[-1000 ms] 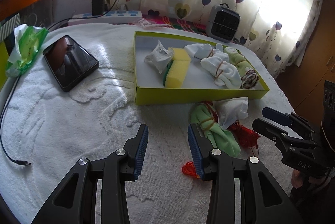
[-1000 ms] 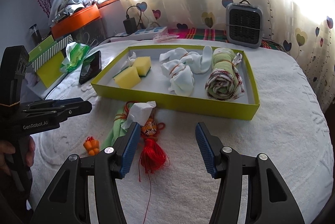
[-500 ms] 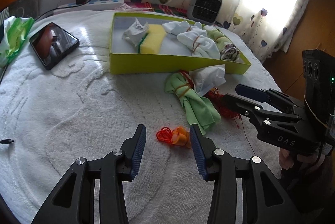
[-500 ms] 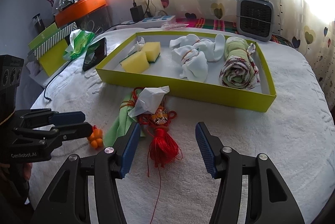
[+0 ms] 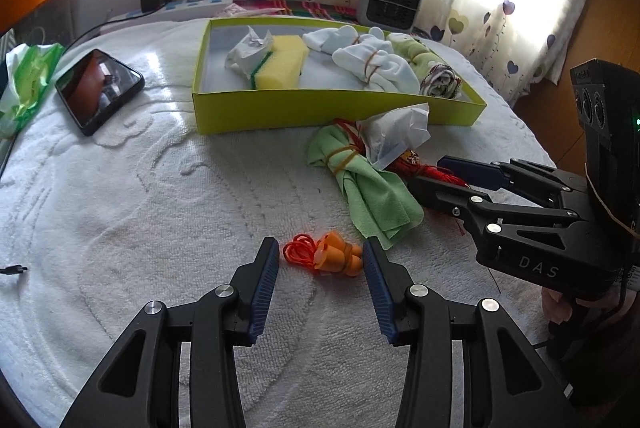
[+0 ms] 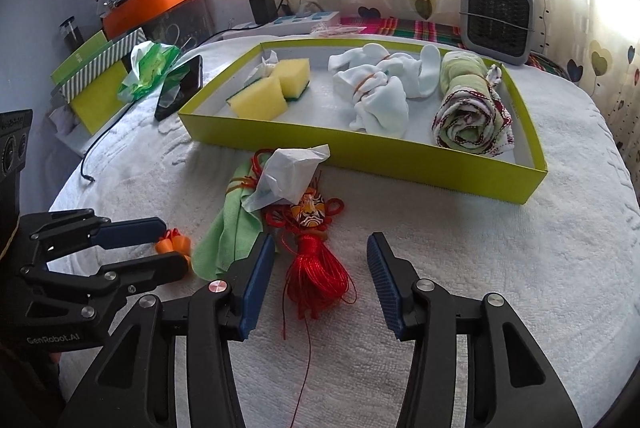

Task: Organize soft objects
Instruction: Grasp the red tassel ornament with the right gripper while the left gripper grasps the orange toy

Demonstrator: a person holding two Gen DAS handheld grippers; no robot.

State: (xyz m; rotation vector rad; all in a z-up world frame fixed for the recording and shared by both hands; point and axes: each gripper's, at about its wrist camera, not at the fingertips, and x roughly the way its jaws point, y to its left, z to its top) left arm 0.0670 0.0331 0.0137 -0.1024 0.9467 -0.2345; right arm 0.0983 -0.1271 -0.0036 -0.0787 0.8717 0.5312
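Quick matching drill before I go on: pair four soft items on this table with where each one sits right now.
1. orange earplugs
2. red tassel
3. yellow sponges
4. green cloth bundle

a. inside the yellow-green box
b. between the left gripper fingers
c. between the right gripper fingers
d. on the towel, under the crumpled white paper

Pairs: 1-b, 2-c, 3-a, 4-d
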